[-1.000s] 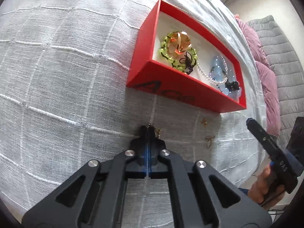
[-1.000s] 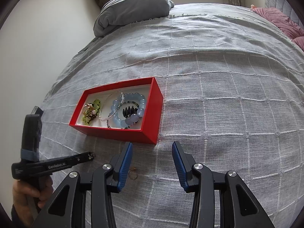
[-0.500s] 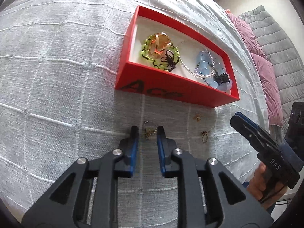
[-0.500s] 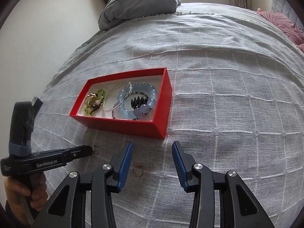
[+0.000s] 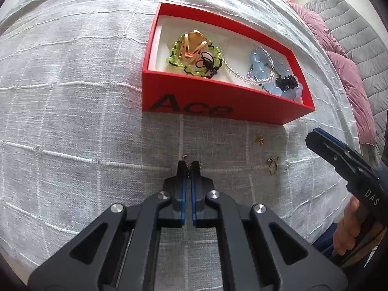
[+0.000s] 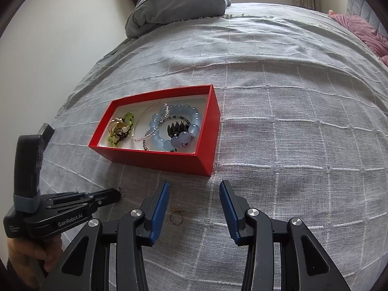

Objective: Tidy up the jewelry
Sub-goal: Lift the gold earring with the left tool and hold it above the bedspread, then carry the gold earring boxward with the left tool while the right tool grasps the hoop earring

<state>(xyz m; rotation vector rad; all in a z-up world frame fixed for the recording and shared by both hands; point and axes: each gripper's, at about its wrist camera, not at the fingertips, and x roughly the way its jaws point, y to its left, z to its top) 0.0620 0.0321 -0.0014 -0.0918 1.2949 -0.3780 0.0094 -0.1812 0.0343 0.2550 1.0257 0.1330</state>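
Note:
A red box [image 5: 218,101] lies on the grey bedspread and holds a green bead bracelet [image 5: 191,58], a blue bead bracelet [image 5: 262,68], a thin chain and a black hair claw [image 5: 287,82]. My left gripper [image 5: 188,166] is nearly shut on a small earring [image 5: 185,156] lying on the cloth in front of the box. Two more small gold pieces lie to its right, a stud [image 5: 260,140] and a ring-shaped earring [image 5: 272,167]. My right gripper [image 6: 194,198] is open and empty above the ring-shaped earring [image 6: 175,217]; the box [image 6: 157,155] is beyond it.
A folded grey blanket [image 6: 177,4] lies at the far end of the bed. Pink cushions [image 5: 349,77] lie along the right. The bed's near edge is just below both grippers. The left gripper also shows in the right wrist view [image 6: 118,194].
My left gripper opened around the small earring half a second ago and has now closed on it. The box looks nearer in both views. My right gripper stays open.

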